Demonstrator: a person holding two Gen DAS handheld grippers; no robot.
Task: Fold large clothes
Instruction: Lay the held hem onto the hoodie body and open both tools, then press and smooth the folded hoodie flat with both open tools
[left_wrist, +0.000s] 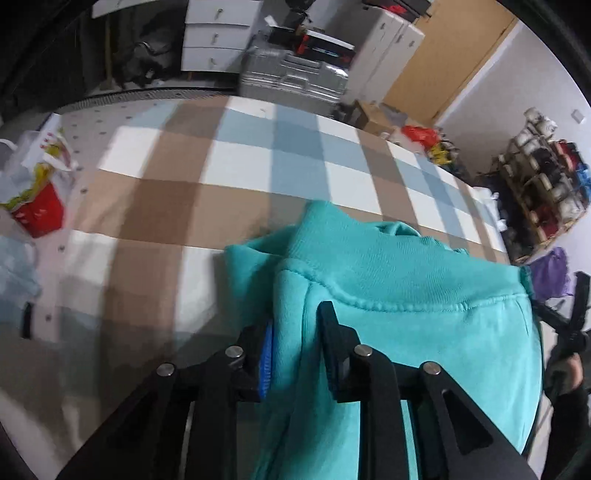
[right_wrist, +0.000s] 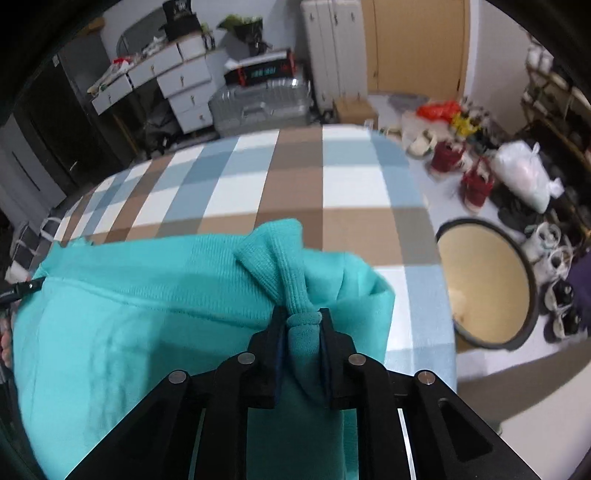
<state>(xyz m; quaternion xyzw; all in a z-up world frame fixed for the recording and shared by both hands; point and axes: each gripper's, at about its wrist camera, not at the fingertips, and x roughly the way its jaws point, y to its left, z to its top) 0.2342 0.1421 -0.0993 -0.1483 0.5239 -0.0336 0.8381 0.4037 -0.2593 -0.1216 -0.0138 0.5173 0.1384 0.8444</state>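
Observation:
A turquoise sweatshirt (left_wrist: 406, 295) hangs between both grippers over a bed with a checked cover (left_wrist: 221, 166). My left gripper (left_wrist: 295, 328) is shut on a thick fold of the sweatshirt near its ribbed hem, with cloth filling the gap between the black fingers. In the right wrist view the same turquoise sweatshirt (right_wrist: 129, 314) spreads to the left, and my right gripper (right_wrist: 303, 325) is shut on a bunched ribbed corner that sticks up past the fingertips. The other gripper and a hand show at the right edge of the left wrist view.
The checked bed cover (right_wrist: 295, 177) stretches ahead. A red paper bag (left_wrist: 37, 210) lies at the bed's left. A silver suitcase (left_wrist: 295, 77) and white drawers (left_wrist: 218, 37) stand beyond. A round tan mat (right_wrist: 484, 280), shoes and bags lie on the floor at right.

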